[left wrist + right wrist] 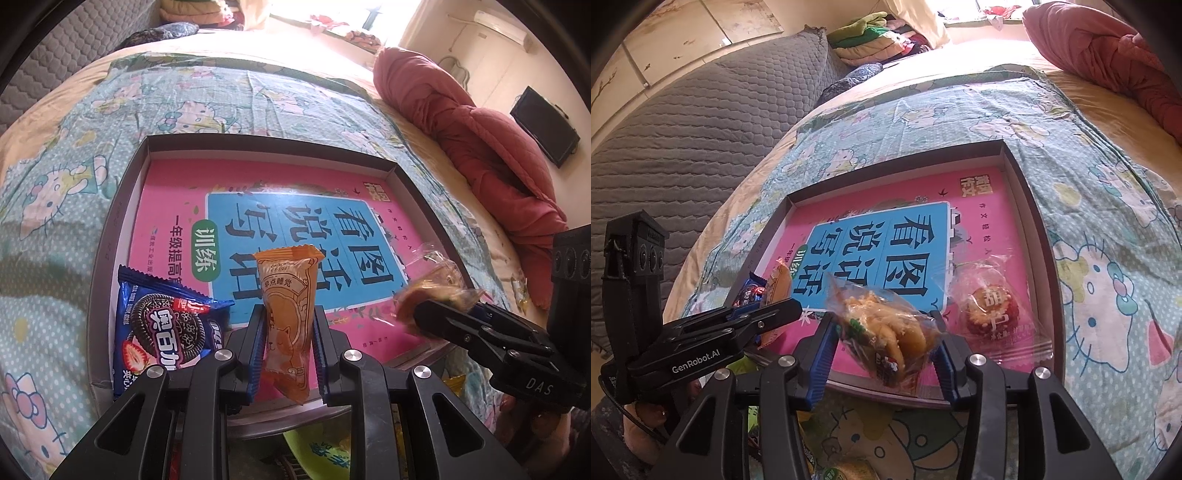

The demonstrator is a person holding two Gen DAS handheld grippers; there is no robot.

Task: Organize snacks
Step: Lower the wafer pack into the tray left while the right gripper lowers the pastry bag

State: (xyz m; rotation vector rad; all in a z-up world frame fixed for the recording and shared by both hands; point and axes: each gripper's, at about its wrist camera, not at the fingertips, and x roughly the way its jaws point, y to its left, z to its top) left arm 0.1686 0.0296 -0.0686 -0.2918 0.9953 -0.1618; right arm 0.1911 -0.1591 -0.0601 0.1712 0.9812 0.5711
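Observation:
An open shallow box [258, 142] lies on the bed with a pink and blue book [177, 192] lining its bottom. My left gripper [289, 314] is shut on an orange snack packet [286, 280], held upright over the box's near edge. Beside it, a blue cookie packet [162, 332] lies in the box's near left corner. My right gripper [882, 323] is shut on a clear packet of yellow biscuits [879, 310] over the near edge. A clear-wrapped red round pastry [991, 312] lies in the box's near right part. In the right wrist view the left gripper [792, 306] stands at the left.
The box rests on a cartoon-cat bedsheet [1108, 221]. A red quilt [480, 147] is bunched at the right, and a grey quilted cover [683, 129] rises at the left. More snack packets and something green [317, 450] lie below the box's near edge.

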